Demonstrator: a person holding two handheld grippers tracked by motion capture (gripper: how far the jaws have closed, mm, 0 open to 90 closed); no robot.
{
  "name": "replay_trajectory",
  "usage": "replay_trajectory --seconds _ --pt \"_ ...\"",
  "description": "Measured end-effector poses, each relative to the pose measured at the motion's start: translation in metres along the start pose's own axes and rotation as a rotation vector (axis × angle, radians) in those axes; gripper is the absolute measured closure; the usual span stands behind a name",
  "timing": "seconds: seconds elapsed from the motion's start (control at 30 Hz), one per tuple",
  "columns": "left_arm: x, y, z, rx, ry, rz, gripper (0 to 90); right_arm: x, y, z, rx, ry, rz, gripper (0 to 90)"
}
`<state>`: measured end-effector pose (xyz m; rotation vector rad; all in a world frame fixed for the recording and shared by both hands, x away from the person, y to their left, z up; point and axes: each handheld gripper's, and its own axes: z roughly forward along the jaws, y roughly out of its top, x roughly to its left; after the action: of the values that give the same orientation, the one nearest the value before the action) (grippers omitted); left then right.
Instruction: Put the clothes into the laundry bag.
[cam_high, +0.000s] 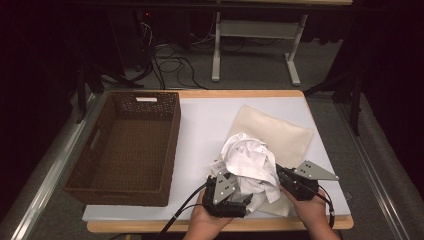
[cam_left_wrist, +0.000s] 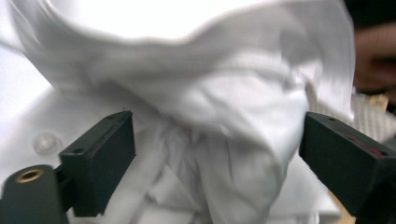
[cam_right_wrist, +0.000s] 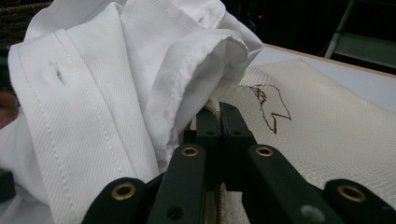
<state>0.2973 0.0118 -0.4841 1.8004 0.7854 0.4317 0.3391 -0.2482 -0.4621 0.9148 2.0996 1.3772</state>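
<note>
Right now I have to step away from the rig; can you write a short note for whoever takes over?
Left tongs: open, jaws wide on either side of the white shirt, pads not pressing it.
Right tongs: shut, pinching what looks like the edge of the cream pillowcase, with a shirt fold right against them.
Things: the shirt sits bunched on the pillowcase near the front of the table; the wicker basket at the left holds nothing.
Done: nothing folded or put away.
Left, as far as I can judge: sort the shirt from the pillowcase, probably into the basket.
</note>
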Motion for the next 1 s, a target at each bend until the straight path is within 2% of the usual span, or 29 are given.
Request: replay_trajectory --seconds 0.07,0.1,0.13,0.23,0.3,0.33,0.47,0.57,0.6,0.73,0.77,0.8,0.9,0.97,1.0 --pt "0.001 0.006 0.005 -0.013 -0.012 0.008 17.9 0.0 0.0 0.0 0.0 0.001 0.004 89.5" --pt "0.001 0.006 0.005 -0.013 -0.012 0.008 24.9 0.0 0.0 0.0 0.0 0.001 0.004 89.5" --pt "-0.001 0.012 0.009 -0.036 -0.043 0.042 40.5 0.001 0.0 0.0 -0.001 0.0 0.002 89.5" --pt "-0.005 0.015 0.021 -0.036 -0.064 0.069 69.5 0.0 0.0 0.0 0.0 0.0 0.001 89.6" --pt "-0.006 0.013 0.03 -0.03 -0.074 0.066 79.4 0.0 -0.001 0.001 0.004 -0.005 0.003 89.6" --pt "-0.006 0.013 0.03 -0.03 -0.074 0.066 80.9 0.0 -0.001 0.001 0.004 -0.005 0.003 89.6" --pt "-0.008 0.01 0.049 0.011 -0.072 0.07 82.0 0.0 -0.001 0.0 0.005 -0.005 -0.002 89.7" --pt "-0.008 0.008 0.054 0.02 -0.065 0.075 82.1 0.0 -0.001 0.0 0.004 -0.008 -0.004 89.7" --pt "-0.009 0.007 0.059 0.044 -0.052 0.074 82.5 0.0 0.0 -0.002 0.0 -0.008 0.004 89.8" --pt "-0.009 0.003 0.066 0.072 -0.048 0.067 82.7 0.001 0.001 -0.003 -0.01 0.0 0.002 89.8" --pt "-0.01 0.001 0.068 0.074 -0.04 0.08 82.8 0.002 0.001 -0.005 -0.019 0.003 0.006 89.8" --pt "-0.013 -0.004 0.073 0.105 -0.04 0.088 83.0 0.002 0.002 -0.006 -0.027 0.01 0.008 89.8" --pt "-0.015 -0.007 0.074 0.107 -0.04 0.095 82.8 0.004 0.003 -0.009 -0.037 0.025 0.016 89.8" --pt "-0.014 -0.005 0.073 0.108 -0.049 0.078 82.2 0.007 0.004 -0.01 -0.043 0.027 0.005 89.7" --pt "-0.013 -0.004 0.071 0.109 -0.059 0.074 75.7 0.005 0.003 -0.011 -0.047 0.019 0.016 89.7"
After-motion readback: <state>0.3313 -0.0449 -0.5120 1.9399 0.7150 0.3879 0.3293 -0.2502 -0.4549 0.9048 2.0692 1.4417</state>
